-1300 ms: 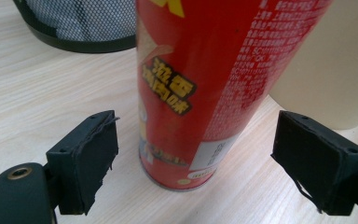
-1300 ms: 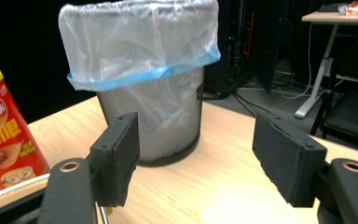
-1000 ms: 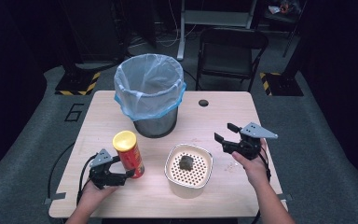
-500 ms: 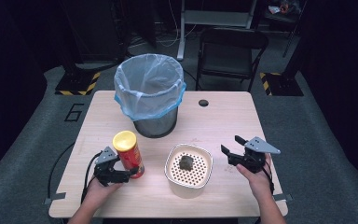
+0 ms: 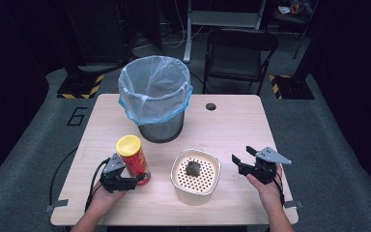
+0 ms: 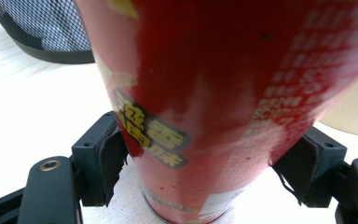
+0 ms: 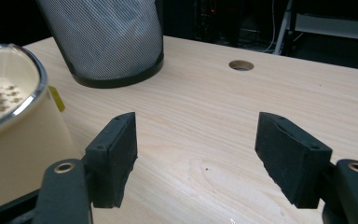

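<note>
My left gripper (image 5: 136,181) now clamps the chip can (image 5: 132,159); my right gripper (image 5: 242,163), fingers wide, has dropped back toward the surface (image 5: 232,125).

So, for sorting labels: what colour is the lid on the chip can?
Yellow lid, on the red can; clearest in the high view.

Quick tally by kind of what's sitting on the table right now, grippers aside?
Chip can, red with a yellow lid, between the left tongs: 1
Mesh waste bin with a blue liner: 1
Cream perforated container: 1
Dark lump inside that container: 1
Total: 4
</note>
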`<state>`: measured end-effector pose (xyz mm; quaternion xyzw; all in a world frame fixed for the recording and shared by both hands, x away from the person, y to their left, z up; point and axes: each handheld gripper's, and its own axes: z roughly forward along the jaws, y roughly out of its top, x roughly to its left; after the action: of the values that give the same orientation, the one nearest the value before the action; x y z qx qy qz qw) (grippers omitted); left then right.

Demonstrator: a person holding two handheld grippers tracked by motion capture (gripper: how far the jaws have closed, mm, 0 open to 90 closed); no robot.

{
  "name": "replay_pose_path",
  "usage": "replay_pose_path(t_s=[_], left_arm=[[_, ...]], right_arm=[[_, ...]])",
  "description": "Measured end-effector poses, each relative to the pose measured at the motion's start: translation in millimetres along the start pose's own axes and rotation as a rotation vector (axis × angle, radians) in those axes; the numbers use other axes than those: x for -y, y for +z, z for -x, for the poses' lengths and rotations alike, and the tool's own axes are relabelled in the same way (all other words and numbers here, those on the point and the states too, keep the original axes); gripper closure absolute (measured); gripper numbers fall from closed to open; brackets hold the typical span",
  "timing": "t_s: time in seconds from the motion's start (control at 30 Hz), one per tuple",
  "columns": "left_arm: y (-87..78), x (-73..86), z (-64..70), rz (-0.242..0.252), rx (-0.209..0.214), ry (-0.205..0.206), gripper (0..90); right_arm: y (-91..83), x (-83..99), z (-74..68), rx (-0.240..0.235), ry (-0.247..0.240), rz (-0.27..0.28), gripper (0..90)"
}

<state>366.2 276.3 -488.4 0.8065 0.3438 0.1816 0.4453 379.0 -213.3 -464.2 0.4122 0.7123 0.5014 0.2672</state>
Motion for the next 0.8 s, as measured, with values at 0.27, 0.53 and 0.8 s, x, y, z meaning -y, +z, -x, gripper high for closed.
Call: replay_pose_path(t_s=[0.27, 0.53, 0.8], left_arm=[[-16.2, -10.9, -1.7, 0.043, 0.052, -0.048, 23.9], [-34.3, -56.6, 1.3, 0.051, 0.057, -0.029, 23.9], [-51.1, -122.5, -2.7, 0.037, 0.028, -0.002, 24.0]], right_arm=[[4.9, 8.2, 2.0, 0.023, -0.014, -0.035, 29.2], [7.1, 11.4, -1.8, 0.009, -0.027, -0.052, 29.2], [10.6, 15.0, -2.9, -0.001, -0.04, -0.082, 29.2]])
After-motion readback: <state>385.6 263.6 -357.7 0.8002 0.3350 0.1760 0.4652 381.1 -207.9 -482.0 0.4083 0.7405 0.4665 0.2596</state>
